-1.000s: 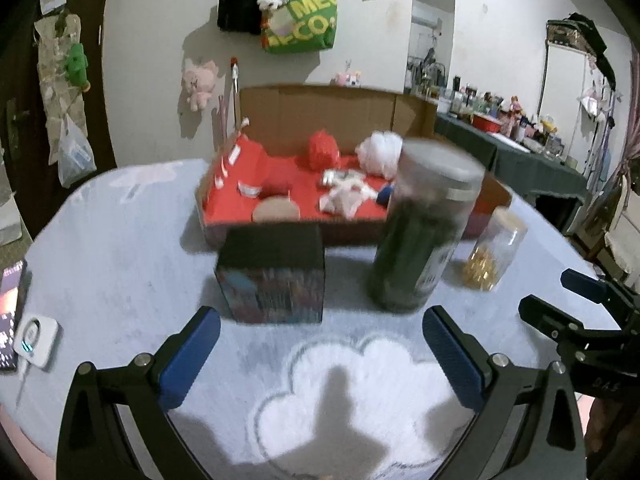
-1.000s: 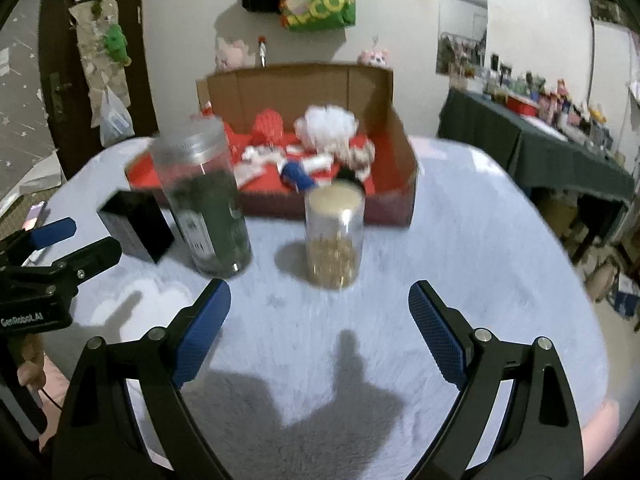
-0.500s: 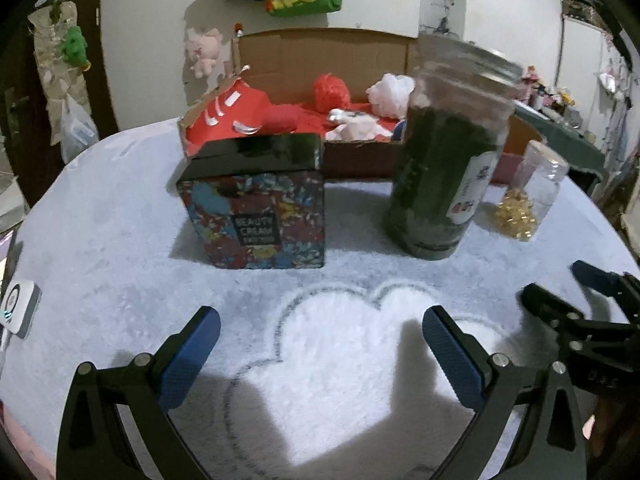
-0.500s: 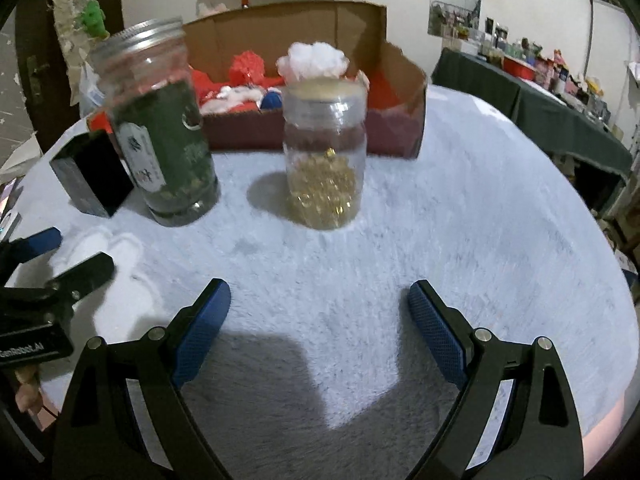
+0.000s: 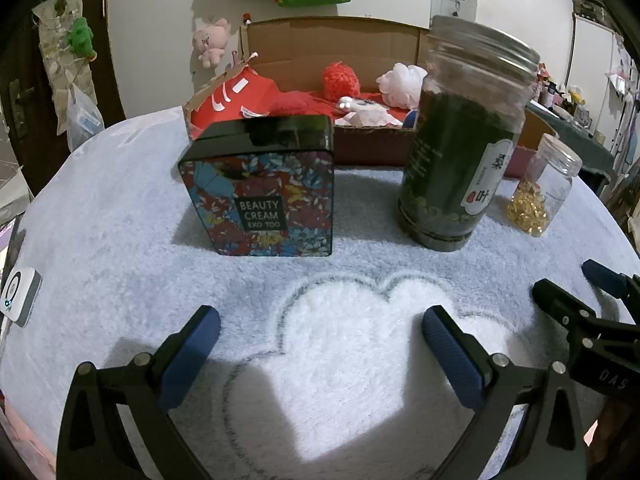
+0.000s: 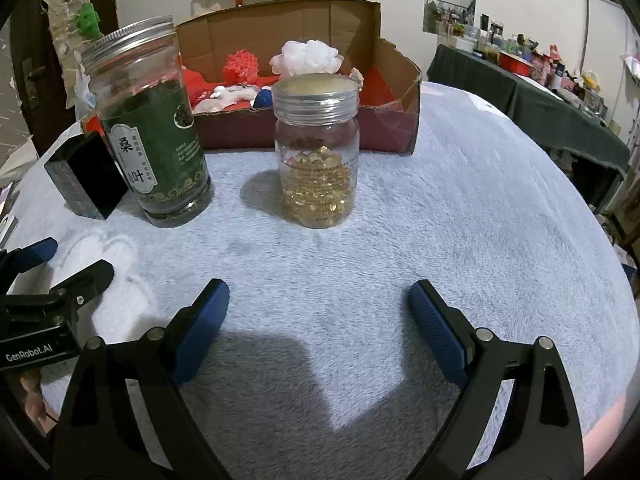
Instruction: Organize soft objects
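Observation:
A cardboard box [image 5: 332, 44] [image 6: 396, 60] lined in red stands at the back of the fluffy pale-blue table. Inside it lie a red knitted ball [image 5: 340, 78] [image 6: 241, 63], a white pom-pom [image 5: 402, 80] [image 6: 306, 56], a small white plush [image 5: 360, 110] and a blue ball [image 6: 263, 98]. My left gripper [image 5: 320, 336] hovers open low over the white cloud pattern, in front of the floral tin, nothing between its fingers. My right gripper [image 6: 319, 306] is open too, empty, in front of the small jar.
A floral "Beauty Cream" tin [image 5: 264, 184], a tall jar of green leaves [image 5: 460, 140] [image 6: 152, 128] and a small jar of golden beads [image 6: 316, 148] [image 5: 544, 192] stand before the box. A white device [image 5: 18, 296] lies at the left edge. A dark-clothed table [image 6: 520, 92] stands right.
Both grippers sank and tipped down, coming closer to the tin and jars, which now look larger. Both stayed open and empty. Over the last half second little moved.

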Demonstrator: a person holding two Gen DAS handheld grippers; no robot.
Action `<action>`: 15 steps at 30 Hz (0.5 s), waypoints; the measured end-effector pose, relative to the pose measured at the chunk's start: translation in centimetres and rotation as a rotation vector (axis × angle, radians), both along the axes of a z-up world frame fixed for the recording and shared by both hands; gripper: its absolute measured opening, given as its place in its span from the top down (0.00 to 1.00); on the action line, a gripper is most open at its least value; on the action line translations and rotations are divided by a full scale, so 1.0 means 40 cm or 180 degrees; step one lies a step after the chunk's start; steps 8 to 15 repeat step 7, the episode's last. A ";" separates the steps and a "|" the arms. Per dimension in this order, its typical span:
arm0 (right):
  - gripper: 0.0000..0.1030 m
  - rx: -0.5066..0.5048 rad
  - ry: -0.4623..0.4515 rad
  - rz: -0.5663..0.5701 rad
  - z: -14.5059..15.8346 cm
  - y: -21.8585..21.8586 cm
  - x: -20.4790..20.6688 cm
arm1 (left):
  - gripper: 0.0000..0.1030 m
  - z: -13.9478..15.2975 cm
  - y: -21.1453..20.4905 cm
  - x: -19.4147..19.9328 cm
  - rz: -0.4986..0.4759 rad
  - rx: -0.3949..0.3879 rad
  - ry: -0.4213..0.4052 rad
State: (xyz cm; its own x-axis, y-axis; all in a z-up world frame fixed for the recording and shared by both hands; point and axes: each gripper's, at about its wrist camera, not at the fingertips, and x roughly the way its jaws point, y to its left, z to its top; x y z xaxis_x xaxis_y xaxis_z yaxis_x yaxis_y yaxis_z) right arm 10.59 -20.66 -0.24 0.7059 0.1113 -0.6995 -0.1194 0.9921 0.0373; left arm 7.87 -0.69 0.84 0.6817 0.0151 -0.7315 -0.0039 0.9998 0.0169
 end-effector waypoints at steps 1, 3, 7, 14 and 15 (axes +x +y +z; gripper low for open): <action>0.10 -0.0001 0.0002 0.0003 0.000 0.000 0.000 | 0.00 0.000 0.000 -0.001 0.0002 -0.0002 -0.0001; 0.10 0.0001 0.0000 0.0001 0.000 0.000 0.000 | 0.00 0.001 0.001 0.000 0.0004 -0.0005 0.0000; 0.10 0.0000 0.0000 0.0002 -0.001 0.000 0.000 | 0.00 0.000 0.001 0.000 0.0002 -0.0002 0.0000; 0.10 0.0000 0.0000 0.0002 -0.001 0.000 0.000 | 0.00 0.000 0.001 0.000 0.0002 -0.0002 0.0000; 0.10 0.0000 0.0000 0.0002 -0.001 0.000 0.000 | 0.00 0.000 0.001 0.000 0.0002 -0.0002 0.0000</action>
